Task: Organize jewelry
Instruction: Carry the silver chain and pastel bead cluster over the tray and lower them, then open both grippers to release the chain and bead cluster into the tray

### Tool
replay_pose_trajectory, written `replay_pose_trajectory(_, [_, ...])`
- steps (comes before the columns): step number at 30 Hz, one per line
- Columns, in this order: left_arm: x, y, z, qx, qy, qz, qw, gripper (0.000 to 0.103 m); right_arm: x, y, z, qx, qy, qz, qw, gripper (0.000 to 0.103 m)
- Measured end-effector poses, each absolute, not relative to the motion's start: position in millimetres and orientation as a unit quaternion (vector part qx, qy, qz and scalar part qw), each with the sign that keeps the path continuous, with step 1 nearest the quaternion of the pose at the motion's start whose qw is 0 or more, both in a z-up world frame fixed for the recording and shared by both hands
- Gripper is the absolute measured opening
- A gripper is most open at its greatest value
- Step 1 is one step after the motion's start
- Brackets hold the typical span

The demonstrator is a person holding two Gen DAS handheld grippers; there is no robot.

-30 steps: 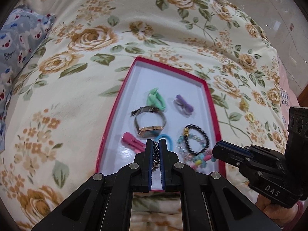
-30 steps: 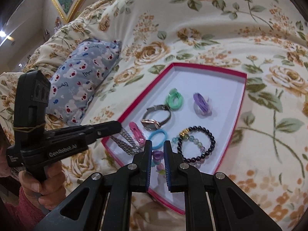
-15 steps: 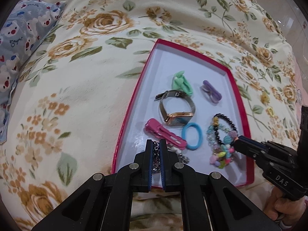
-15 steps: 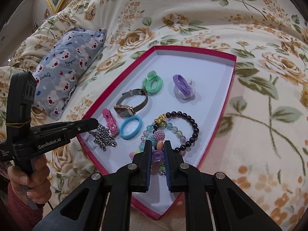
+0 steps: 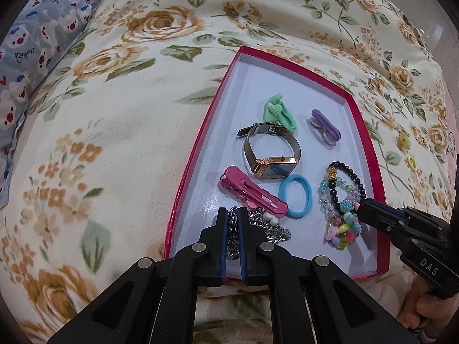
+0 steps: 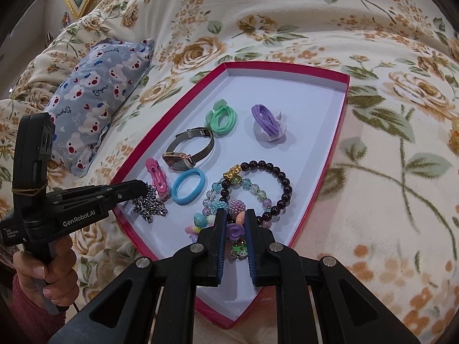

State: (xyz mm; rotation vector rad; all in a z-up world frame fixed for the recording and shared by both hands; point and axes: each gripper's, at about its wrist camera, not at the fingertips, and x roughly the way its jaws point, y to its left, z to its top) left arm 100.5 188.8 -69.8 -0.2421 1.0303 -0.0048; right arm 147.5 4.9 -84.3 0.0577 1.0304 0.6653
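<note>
Left wrist view: left gripper pinching silver metal chain, low in shallow red-rimmed white tray's near corner. Right wrist view: right gripper clamped on colourful charm bead bracelet, near same tray's front edge. Best released gently, clear of neighbours.

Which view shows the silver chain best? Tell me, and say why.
The right wrist view: the silver chain lies piled in the red tray, pinched at one end by the left gripper. In the left wrist view, that gripper's own fingers cover most of it.
</note>
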Motion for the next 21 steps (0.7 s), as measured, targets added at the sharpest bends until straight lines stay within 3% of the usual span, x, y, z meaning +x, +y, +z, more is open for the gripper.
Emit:
replay_pose_trajectory(10, [99.5,191.9,-68.1,-0.126,0.492,0.000,0.861,0.010,146.8,1.9,-79.7,0.047,0.480,0.317,0.817,0.017])
replay_pose_trajectory(12, [97.5,192.2,-66.2,-0.128,0.490,0.002,0.862,0.019,145.3,-0.1,-76.2,0.050,0.475,0.317,0.819,0.021])
replay_pose_trajectory(16, [91.8,190.3,-60.7,-0.125,0.483,0.005,0.867,0.020,141.8,-4.5,-68.7,0.054,0.460,0.315,0.828,0.037])
replay_pose_trajectory(21, [81.8,188.0,-53.5,-0.125,0.474,0.003,0.872,0.026,136.0,-12.4,-61.0,0.063,0.444,0.315,0.836,0.042])
